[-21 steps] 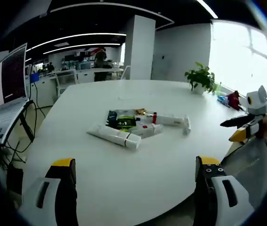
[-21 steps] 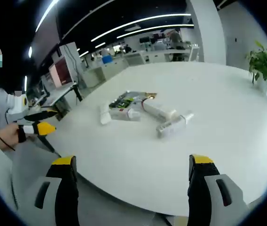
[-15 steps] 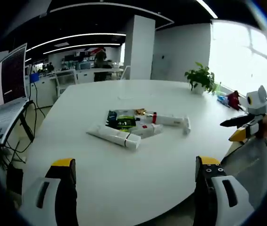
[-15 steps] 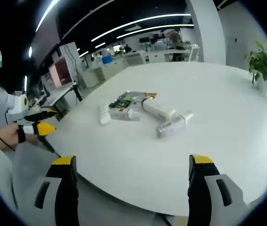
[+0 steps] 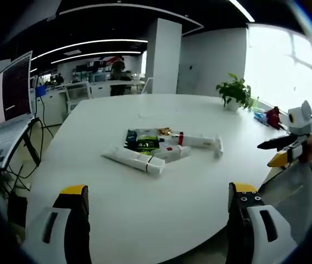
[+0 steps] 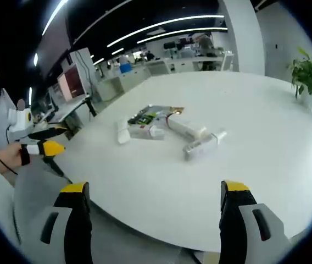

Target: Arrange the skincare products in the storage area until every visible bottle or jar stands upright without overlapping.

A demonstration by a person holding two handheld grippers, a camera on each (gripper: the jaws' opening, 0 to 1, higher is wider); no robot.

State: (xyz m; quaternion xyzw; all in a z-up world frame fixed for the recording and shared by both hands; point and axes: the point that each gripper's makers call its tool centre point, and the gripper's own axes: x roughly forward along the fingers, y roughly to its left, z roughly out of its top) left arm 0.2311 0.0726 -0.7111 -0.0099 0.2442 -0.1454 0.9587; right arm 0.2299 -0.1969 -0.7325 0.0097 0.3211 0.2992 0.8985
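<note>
Hovering short of the desk (image 5: 145, 198), the left hand-held gripper (image 5: 159, 217) has its jaws spread wide and bare; the right hand-held gripper (image 6: 153, 217) is likewise released and carries nothing. Nothing has shifted over the last moment: both hang well apart from the skincare tubes (image 5: 137, 159) lying flat and bunched against a green-printed packet (image 5: 143, 140) mid-desk. Judging from that, the arranging has not begun, and every product is yet to be stood upright.
</note>
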